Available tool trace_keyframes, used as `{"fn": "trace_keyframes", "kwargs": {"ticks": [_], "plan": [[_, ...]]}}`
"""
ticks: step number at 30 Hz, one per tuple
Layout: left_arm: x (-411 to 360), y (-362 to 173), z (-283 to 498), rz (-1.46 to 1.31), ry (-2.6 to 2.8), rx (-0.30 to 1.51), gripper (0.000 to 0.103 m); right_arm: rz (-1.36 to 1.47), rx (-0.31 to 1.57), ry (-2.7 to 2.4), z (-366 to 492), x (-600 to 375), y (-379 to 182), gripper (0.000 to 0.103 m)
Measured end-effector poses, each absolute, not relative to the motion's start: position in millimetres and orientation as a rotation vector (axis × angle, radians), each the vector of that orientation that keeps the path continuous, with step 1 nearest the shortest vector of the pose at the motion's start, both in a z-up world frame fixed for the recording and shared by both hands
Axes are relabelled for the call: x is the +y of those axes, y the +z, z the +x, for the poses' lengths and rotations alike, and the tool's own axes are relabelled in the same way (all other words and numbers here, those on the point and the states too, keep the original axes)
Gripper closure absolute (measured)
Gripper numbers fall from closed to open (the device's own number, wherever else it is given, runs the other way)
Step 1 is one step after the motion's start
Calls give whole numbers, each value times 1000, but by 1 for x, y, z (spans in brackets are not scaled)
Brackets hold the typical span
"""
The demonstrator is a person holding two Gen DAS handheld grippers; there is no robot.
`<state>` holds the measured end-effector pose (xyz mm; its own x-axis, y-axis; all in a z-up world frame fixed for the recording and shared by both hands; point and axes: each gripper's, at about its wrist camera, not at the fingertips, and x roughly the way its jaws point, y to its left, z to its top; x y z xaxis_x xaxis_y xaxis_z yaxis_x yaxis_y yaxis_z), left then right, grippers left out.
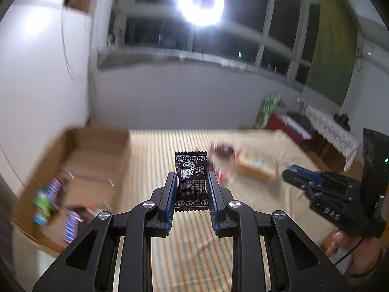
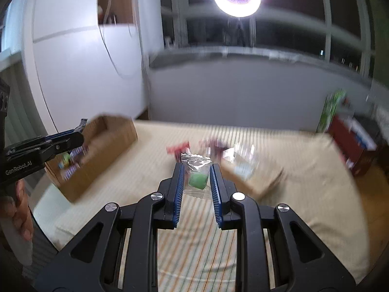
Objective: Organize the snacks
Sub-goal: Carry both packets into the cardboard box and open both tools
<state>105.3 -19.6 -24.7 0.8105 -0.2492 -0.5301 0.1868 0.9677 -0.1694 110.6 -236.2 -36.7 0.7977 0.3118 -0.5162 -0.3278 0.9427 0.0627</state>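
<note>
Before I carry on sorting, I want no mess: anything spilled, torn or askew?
Nothing stands out. The black packet sits upright in the left hand-held gripper, the clear packet in the right hand-held gripper; both look intact.

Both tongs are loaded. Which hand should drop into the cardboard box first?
Left, probably. The left tongs grip a black packet right beside the cardboard box. The right tongs, gripping a clear green-candy packet, sit farther away.

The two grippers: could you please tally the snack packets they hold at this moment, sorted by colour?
Black printed packet: 1, clamped in the left gripper as black packet.
Clear packet with a green sweet: 1, clamped in the right gripper as clear packet.
Total: 2.
</note>
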Motion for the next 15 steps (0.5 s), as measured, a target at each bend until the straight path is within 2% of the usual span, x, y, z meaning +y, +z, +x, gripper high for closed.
{"fn": "trace_keyframes", "kwargs": {"ticks": [4, 15], "plan": [[6, -5, 87, -120, -213, 521, 81, -75, 533, 351, 100, -211, -19, 81], [101, -32, 61, -226, -84, 532, 81, -170, 594, 493, 98, -101, -34, 81]]}}
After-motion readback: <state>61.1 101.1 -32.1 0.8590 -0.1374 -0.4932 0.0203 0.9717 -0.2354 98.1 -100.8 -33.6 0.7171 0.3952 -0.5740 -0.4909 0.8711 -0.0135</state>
